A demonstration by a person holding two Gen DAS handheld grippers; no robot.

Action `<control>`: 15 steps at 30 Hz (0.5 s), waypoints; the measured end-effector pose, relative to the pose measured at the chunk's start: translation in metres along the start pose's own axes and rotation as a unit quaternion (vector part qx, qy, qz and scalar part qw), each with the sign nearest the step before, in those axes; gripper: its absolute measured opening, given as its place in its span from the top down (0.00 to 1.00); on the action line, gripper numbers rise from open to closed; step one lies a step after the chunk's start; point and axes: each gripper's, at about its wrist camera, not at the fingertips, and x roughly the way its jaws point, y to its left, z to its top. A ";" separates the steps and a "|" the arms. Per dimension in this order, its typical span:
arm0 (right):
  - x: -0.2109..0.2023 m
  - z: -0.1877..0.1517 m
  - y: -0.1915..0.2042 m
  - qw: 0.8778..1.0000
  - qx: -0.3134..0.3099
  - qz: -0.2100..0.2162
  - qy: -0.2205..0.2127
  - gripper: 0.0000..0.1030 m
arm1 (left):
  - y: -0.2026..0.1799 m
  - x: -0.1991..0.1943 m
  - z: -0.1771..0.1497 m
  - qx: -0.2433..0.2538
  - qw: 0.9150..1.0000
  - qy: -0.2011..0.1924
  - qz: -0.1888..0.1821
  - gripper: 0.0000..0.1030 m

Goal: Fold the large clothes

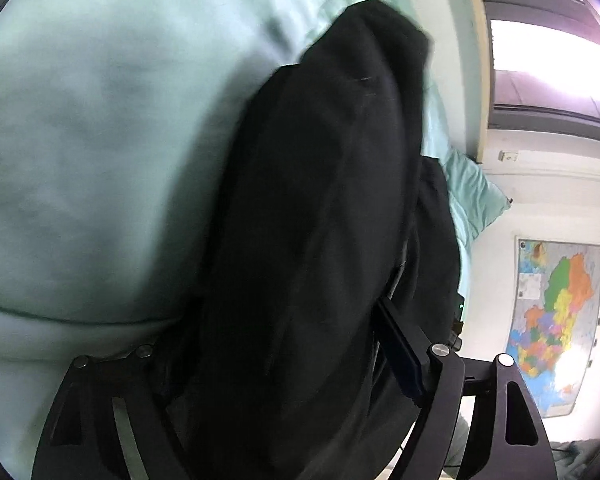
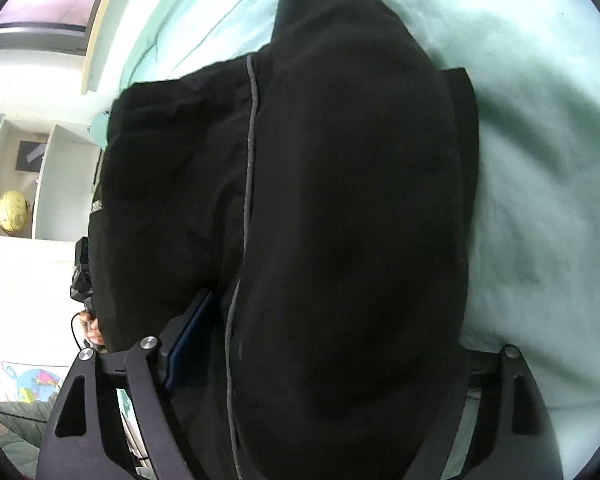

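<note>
I've got the black garment [image 1: 308, 220] bunched thick between both sets of fingers, draped over the mint-green bed sheet [image 1: 92, 128]. Left gripper [image 1: 284, 352]: fabric fills the gap, right-side pad [image 1: 400, 348] presses on the cloth, other side buried, so pinching it. Right gripper [image 2: 320, 344]: blue pad [image 2: 192, 336] against the fabric w/ grey piping [image 2: 249, 168], pinching too. Wall map [image 1: 556, 320] off to the side, globe [image 2: 14, 212] on a shelf
</note>
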 end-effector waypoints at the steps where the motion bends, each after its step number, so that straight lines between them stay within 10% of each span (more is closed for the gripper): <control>1: -0.004 -0.001 0.002 1.000 -0.007 0.001 -0.003 0.40 | -0.005 -0.003 -0.004 0.011 1.000 -0.006 0.007 0.41; 6: -0.033 -0.021 0.032 0.997 -0.054 -0.027 -0.040 0.66 | -0.045 -0.029 -0.034 0.058 0.997 -0.053 0.010 0.61; 15: -0.105 -0.095 0.125 0.985 -0.128 -0.046 -0.105 0.70 | -0.142 -0.096 -0.121 0.146 0.985 -0.090 -0.009 0.62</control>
